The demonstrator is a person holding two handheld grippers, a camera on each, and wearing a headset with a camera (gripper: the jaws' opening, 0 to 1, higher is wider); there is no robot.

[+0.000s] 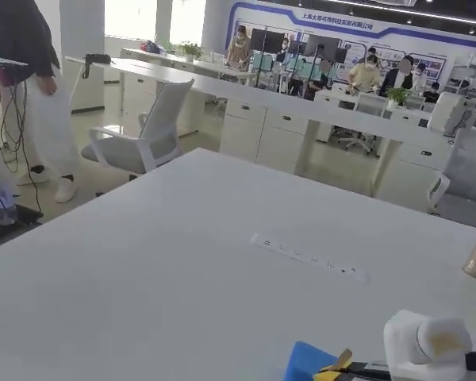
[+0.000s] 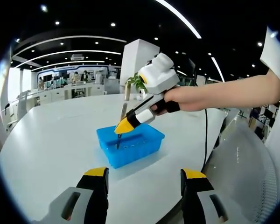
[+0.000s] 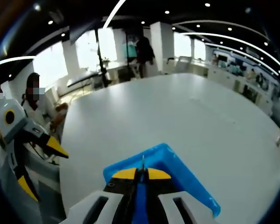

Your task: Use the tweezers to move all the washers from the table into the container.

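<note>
Washers [image 2: 129,146], small flat rings, seem to be the tiny dark specks on the floor of the shallow blue plastic container [image 2: 130,157], though they are too small to be sure of. I judge them light, hard, thin and slippery. They lie flat, so little edge offers itself. The sound hold is across the band of the ring, one tip through the hole and one outside, squeezed gently so the piece does not flick away.

The thin dark metal tweezers [image 2: 118,140] hang tips-down inside the container. They are clamped between the pressed-together jaws of the right gripper [image 2: 122,126], a white body with yellow-tipped jaws held by a hand reaching in from 3 o'clock in the left gripper view. In its own view the right gripper [image 3: 142,173] points the tweezers [image 3: 143,162] toward 12 o'clock over the container [image 3: 186,179]. The left gripper [image 2: 144,173] stands at 6 o'clock, jaws wide apart with nothing between them.

In the head view the container [image 1: 305,361] sits at 5 o'clock, close to the near edge of the broad white table [image 1: 182,262], which lies bare toward 12 and 9 o'clock and gives ample room to sweep. Things to mind are:
- the container's low rim, which the tweezer tips could catch
- the black cable [image 2: 206,140] drooping from the right gripper
- the recessed white socket strip [image 1: 309,258] at 3 o'clock of the table's middle
- the pale vase with a green plant [image 2: 127,91] beyond the container at 12 o'clock
</note>
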